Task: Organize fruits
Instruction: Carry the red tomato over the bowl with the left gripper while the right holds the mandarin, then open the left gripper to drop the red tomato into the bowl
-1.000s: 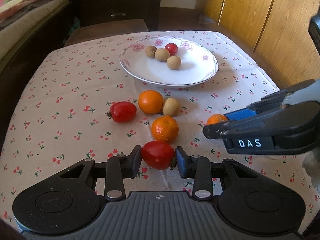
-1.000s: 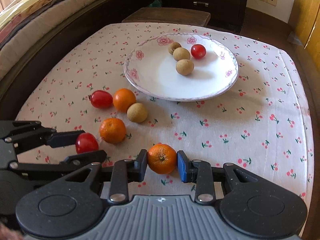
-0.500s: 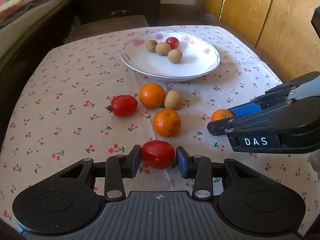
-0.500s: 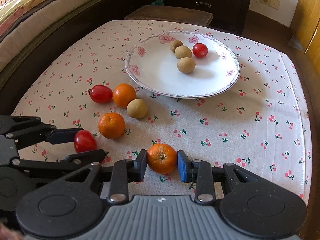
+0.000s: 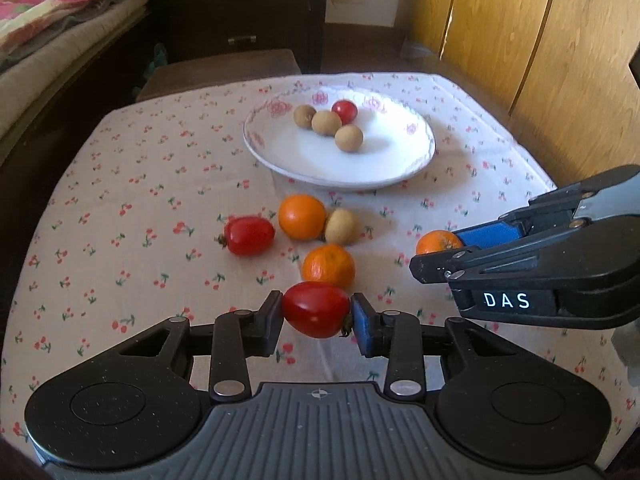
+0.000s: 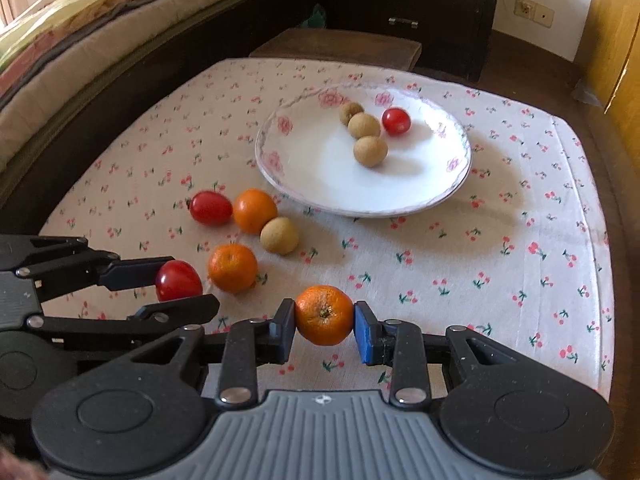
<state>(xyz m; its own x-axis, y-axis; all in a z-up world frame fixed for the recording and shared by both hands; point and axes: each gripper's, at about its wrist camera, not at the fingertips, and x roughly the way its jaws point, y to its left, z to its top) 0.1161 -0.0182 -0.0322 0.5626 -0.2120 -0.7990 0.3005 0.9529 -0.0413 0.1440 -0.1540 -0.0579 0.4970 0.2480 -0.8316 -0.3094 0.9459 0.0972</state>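
Observation:
My left gripper is shut on a red tomato and holds it above the cloth; it also shows in the right wrist view. My right gripper is shut on a small orange, seen from the side in the left wrist view. A white floral plate further back holds three brown longans and a small tomato. On the cloth lie another tomato, two oranges and a longan.
The table wears a cherry-print cloth. A bed runs along the left, a dark dresser and a low stool stand behind the table, and wooden panels close the right.
Both grippers have risen and pulled back a little with their fruit held; the table and plate look farther away. The loose fruit has not moved.

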